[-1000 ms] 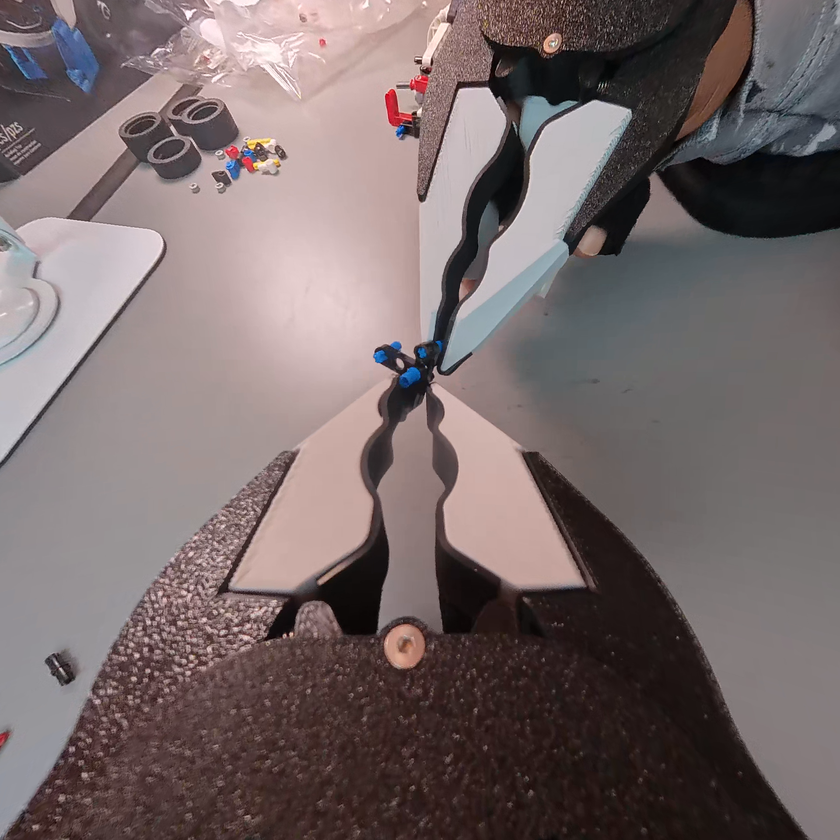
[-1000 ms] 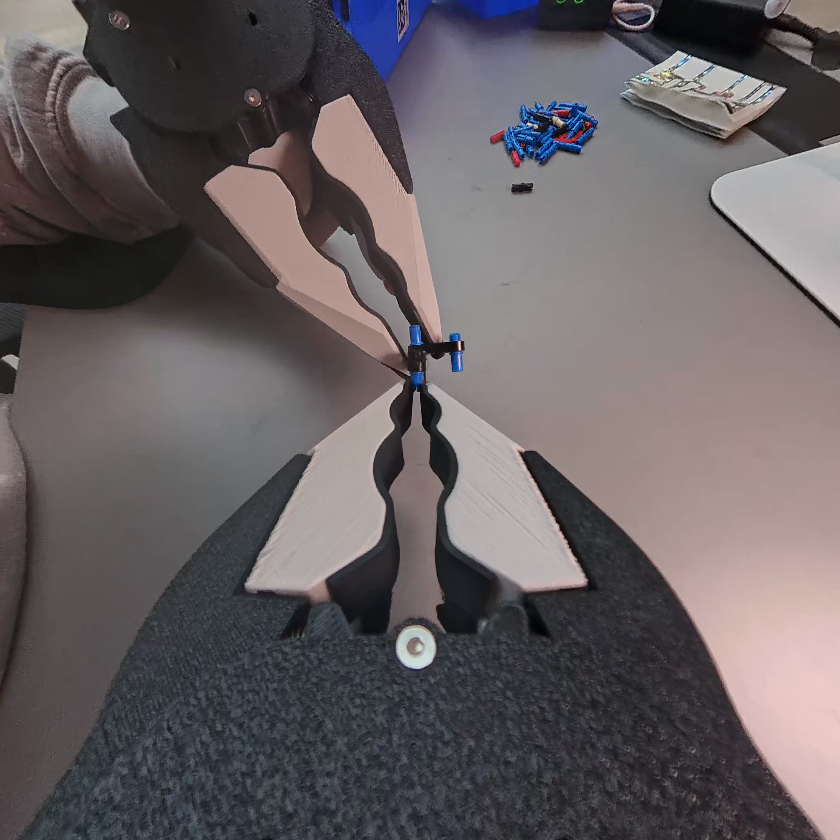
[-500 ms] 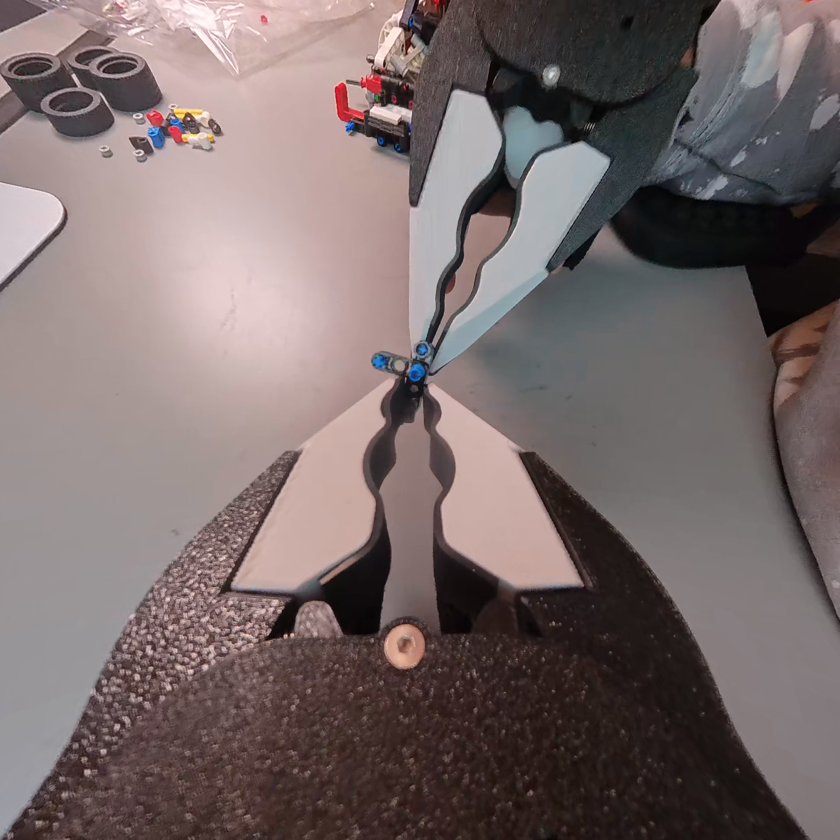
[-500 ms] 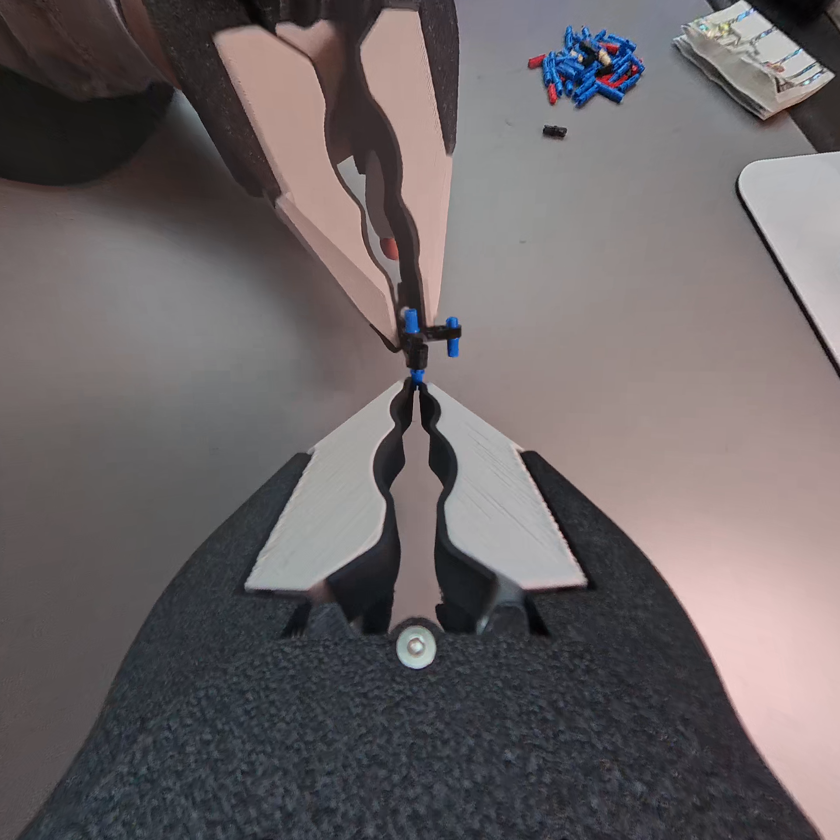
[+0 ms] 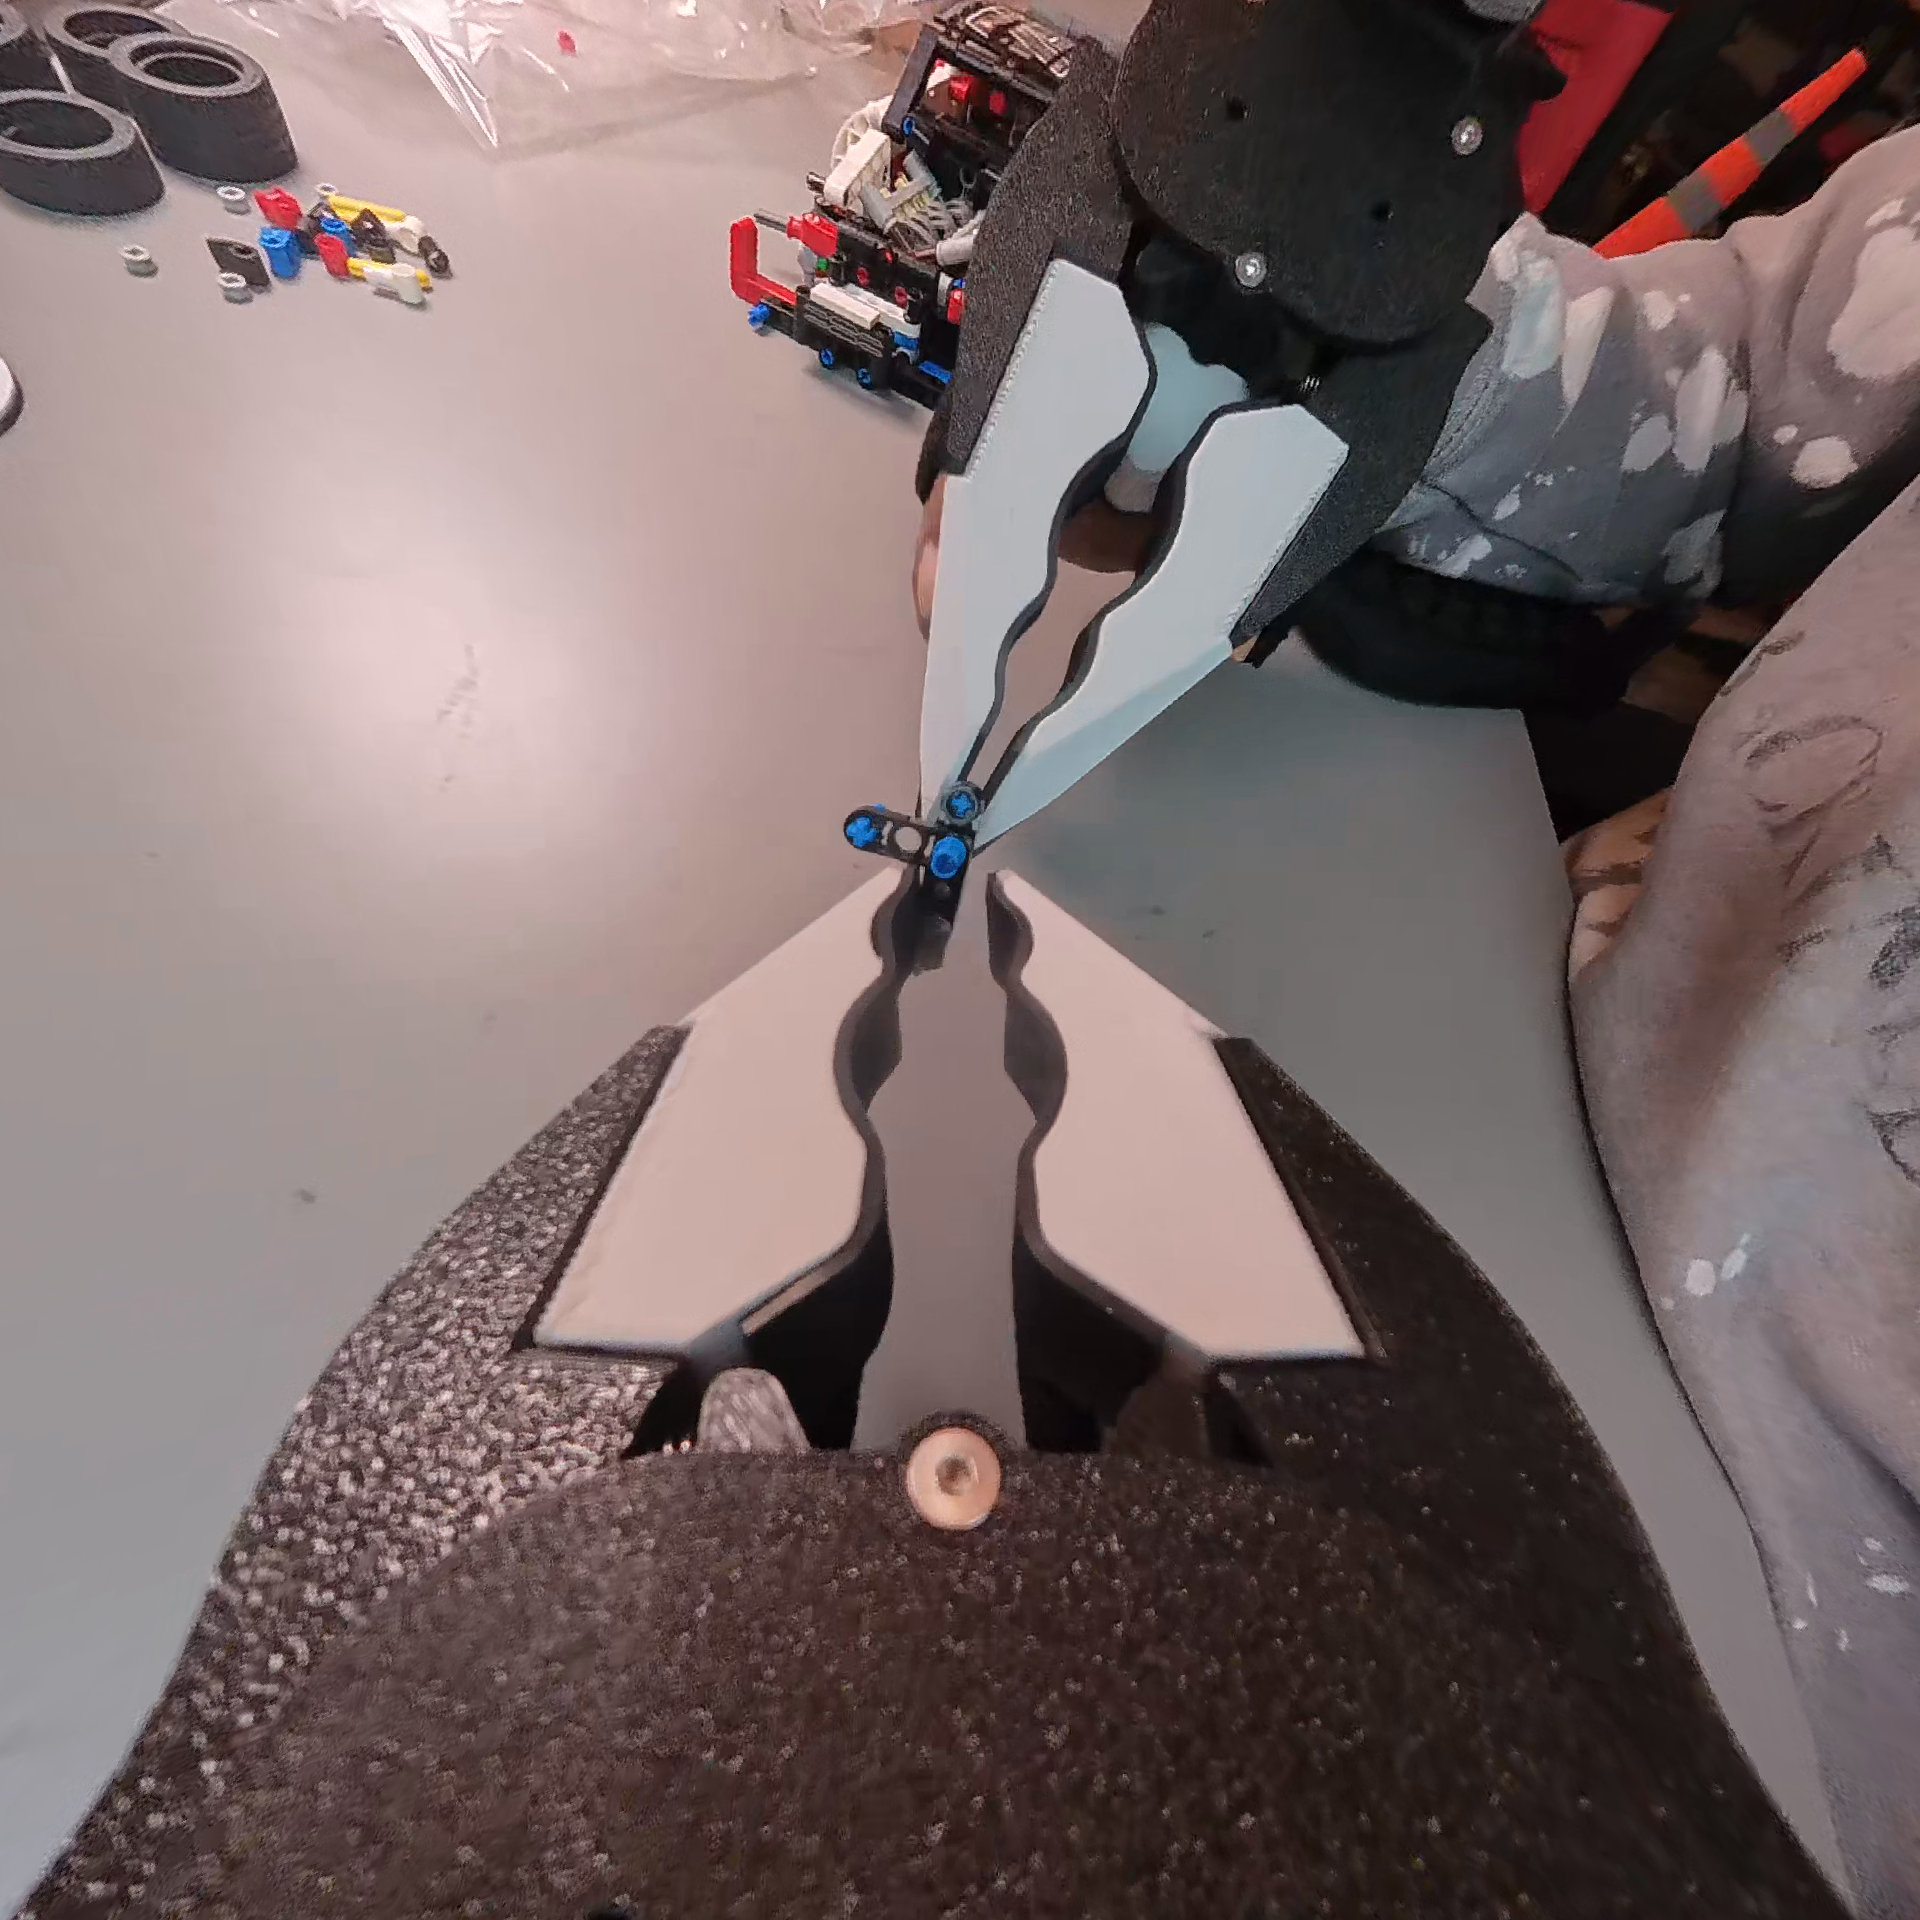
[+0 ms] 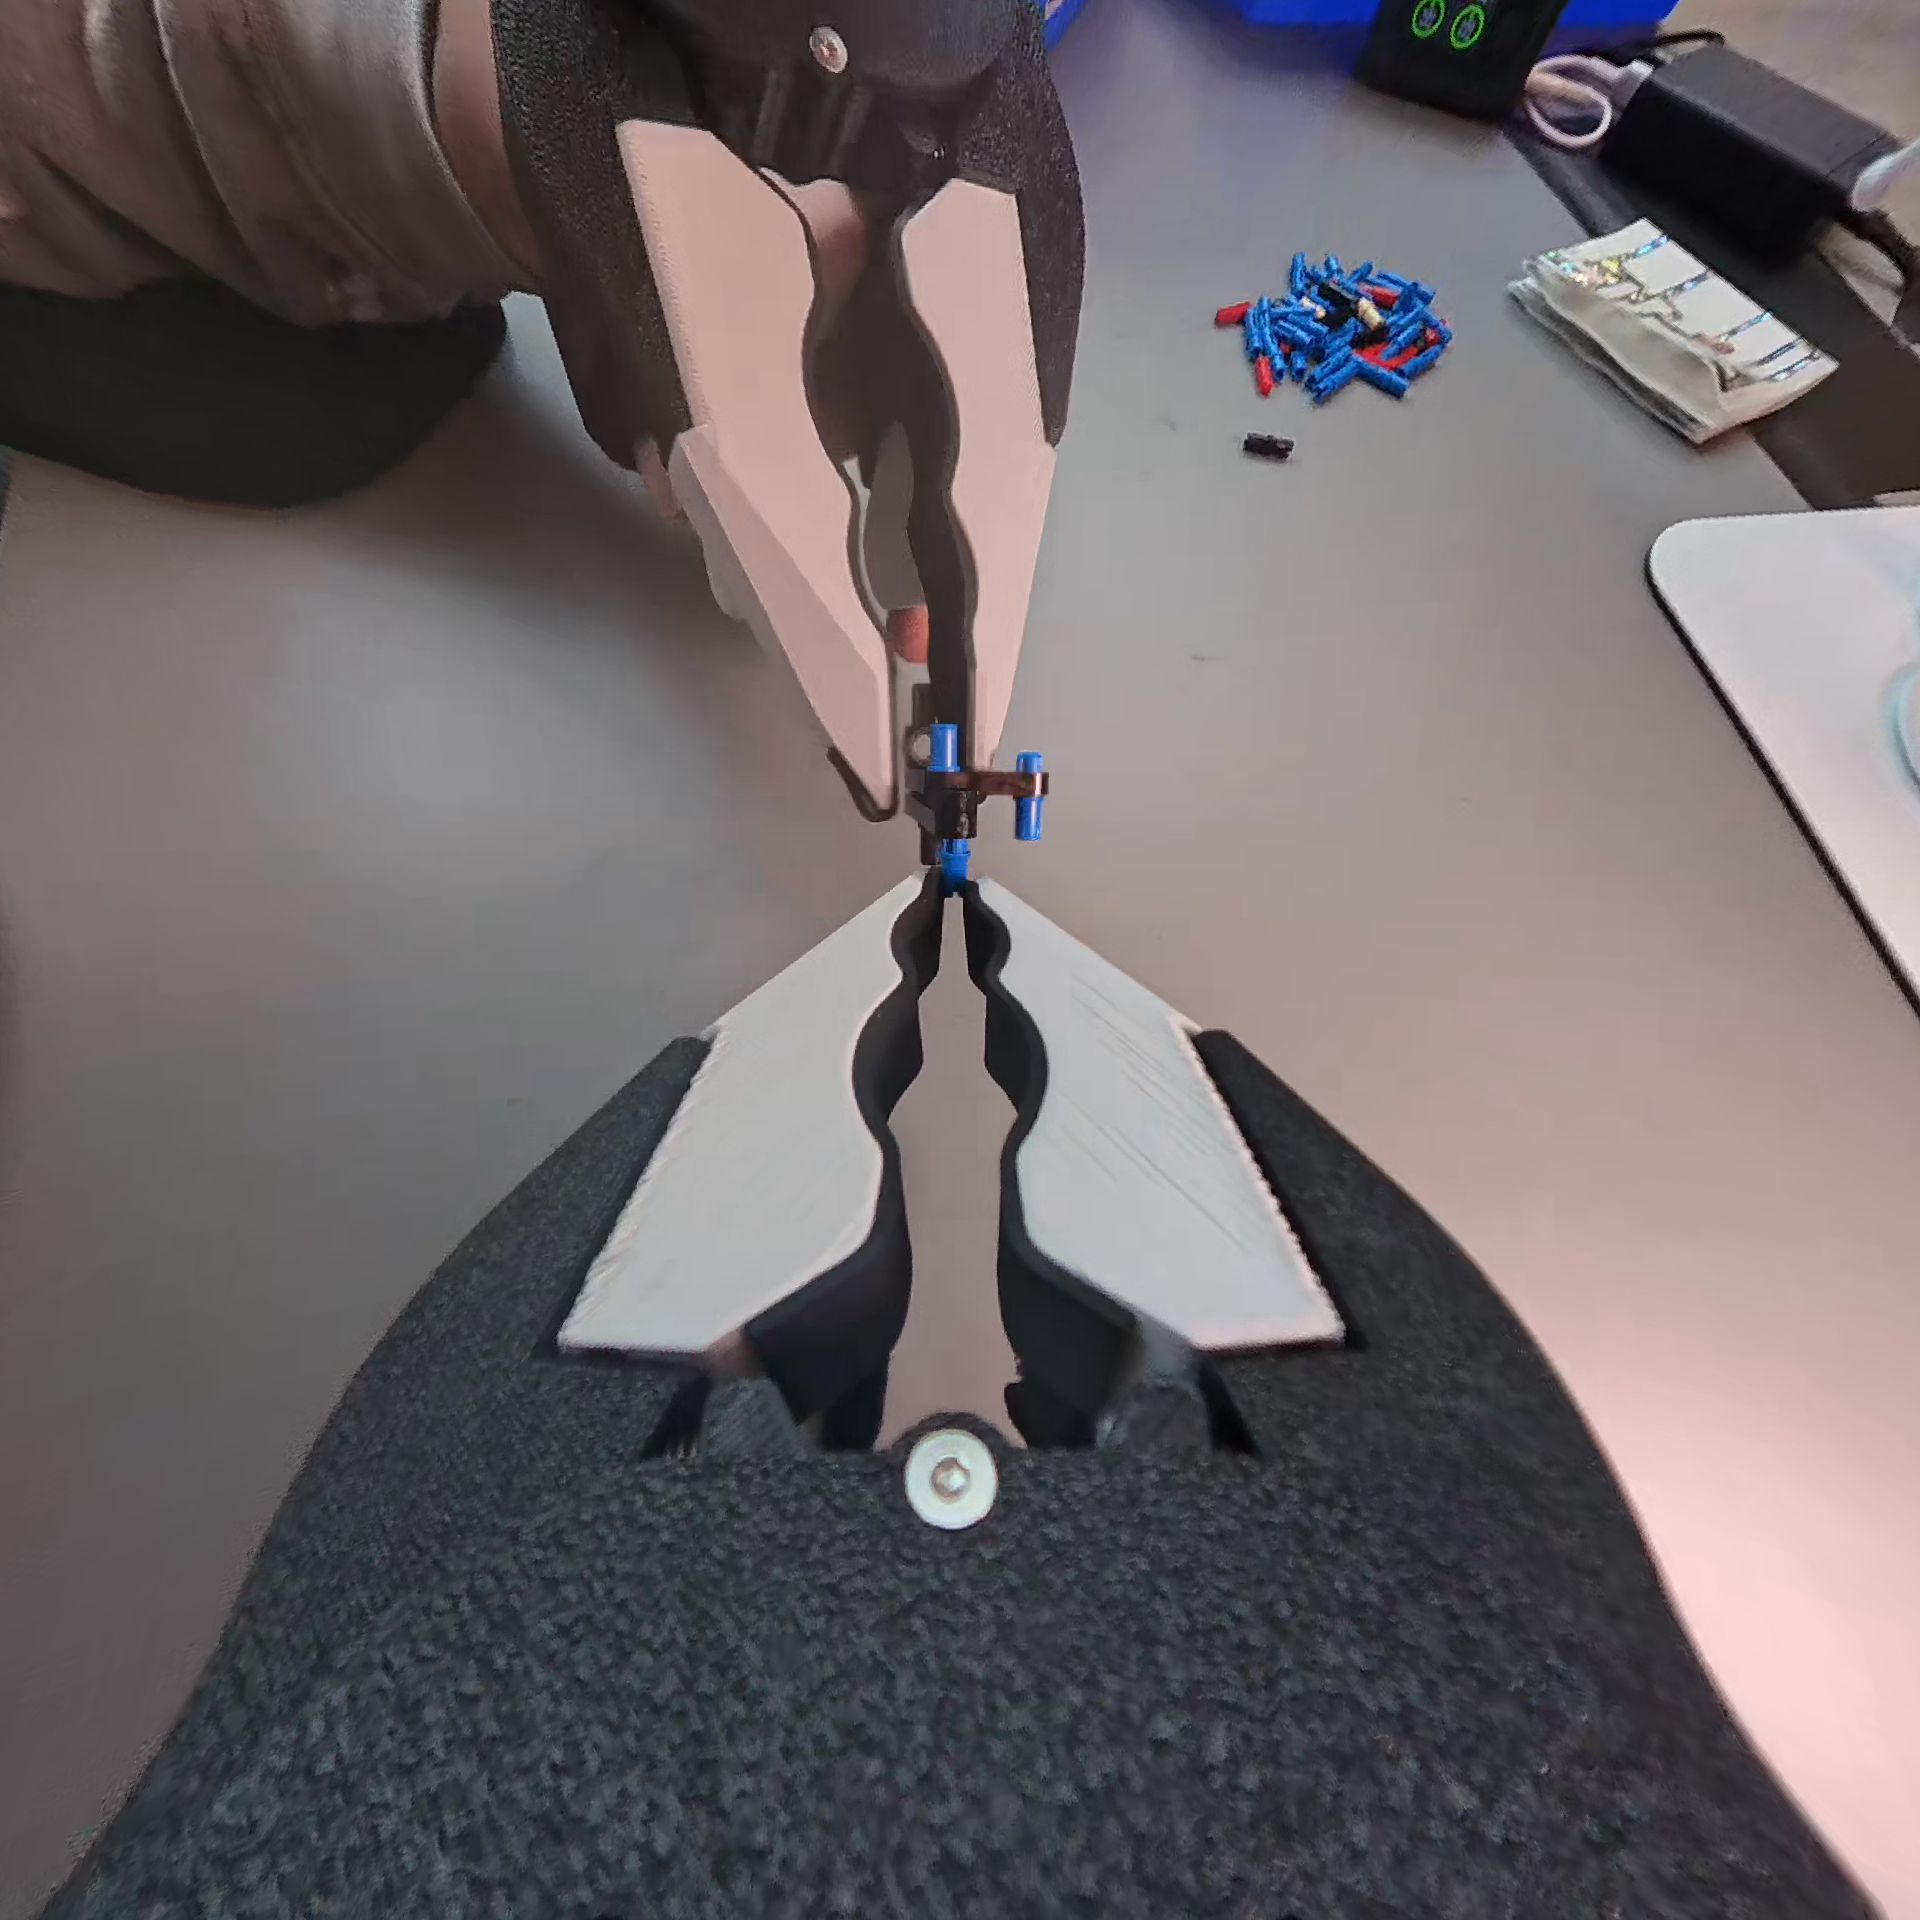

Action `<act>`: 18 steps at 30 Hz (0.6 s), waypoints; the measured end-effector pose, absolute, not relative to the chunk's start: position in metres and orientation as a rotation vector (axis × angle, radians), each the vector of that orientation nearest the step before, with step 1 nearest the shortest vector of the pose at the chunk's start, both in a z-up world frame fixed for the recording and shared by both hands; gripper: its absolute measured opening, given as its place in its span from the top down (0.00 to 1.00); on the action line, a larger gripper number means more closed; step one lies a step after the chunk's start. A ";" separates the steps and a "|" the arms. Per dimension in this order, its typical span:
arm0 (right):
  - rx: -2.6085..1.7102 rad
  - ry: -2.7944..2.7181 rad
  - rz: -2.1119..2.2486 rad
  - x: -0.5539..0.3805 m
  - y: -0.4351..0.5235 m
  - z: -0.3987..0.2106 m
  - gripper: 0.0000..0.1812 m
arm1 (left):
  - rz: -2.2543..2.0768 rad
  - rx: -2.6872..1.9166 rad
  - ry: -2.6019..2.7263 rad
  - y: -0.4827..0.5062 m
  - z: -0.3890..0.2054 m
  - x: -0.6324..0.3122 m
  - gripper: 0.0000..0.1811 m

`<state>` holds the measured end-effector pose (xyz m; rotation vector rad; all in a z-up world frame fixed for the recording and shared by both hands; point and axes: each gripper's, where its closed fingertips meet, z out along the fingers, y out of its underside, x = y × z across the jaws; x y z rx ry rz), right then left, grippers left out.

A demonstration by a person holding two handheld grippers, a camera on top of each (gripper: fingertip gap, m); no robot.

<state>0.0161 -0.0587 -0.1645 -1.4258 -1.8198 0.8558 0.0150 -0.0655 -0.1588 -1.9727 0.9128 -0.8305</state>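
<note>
A small black beam assembly with blue pins (image 5: 904,831) hangs above the grey table (image 5: 416,623), between the two grippers' tips. My right gripper (image 6: 945,883) is shut on a blue pin (image 6: 951,857) at the assembly's near end. In the left wrist view the right gripper (image 5: 958,812) comes in from the upper right. My left gripper (image 5: 945,881) is slightly open. The assembly's black stem (image 5: 928,920) rests against its left finger, with a thin gap to the right finger. The left gripper also shows in the right wrist view (image 6: 940,774), straddling the stem.
Black tyres (image 5: 135,114), loose small parts (image 5: 322,239), a clear plastic bag (image 5: 623,52) and a partly built model (image 5: 883,270) lie far left. A pile of blue pins (image 6: 1335,332), a black pin (image 6: 1268,445), a folded packet (image 6: 1673,332) and a white board (image 6: 1818,665) lie right. The grippers are tip to tip, or close to it. Both grippers' tips are roughly 40 cm from the folded packet (image 6: 1673,332).
My left gripper's jaws have eased apart a little around the black stem. My right gripper stays shut on the blue pin. Both grippers have swung, shifting the background.
</note>
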 end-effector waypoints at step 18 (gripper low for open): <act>-1.039 -1.794 0.950 0.015 -0.083 -0.134 0.98 | -0.941 -1.893 0.938 -0.076 -0.145 0.020 0.91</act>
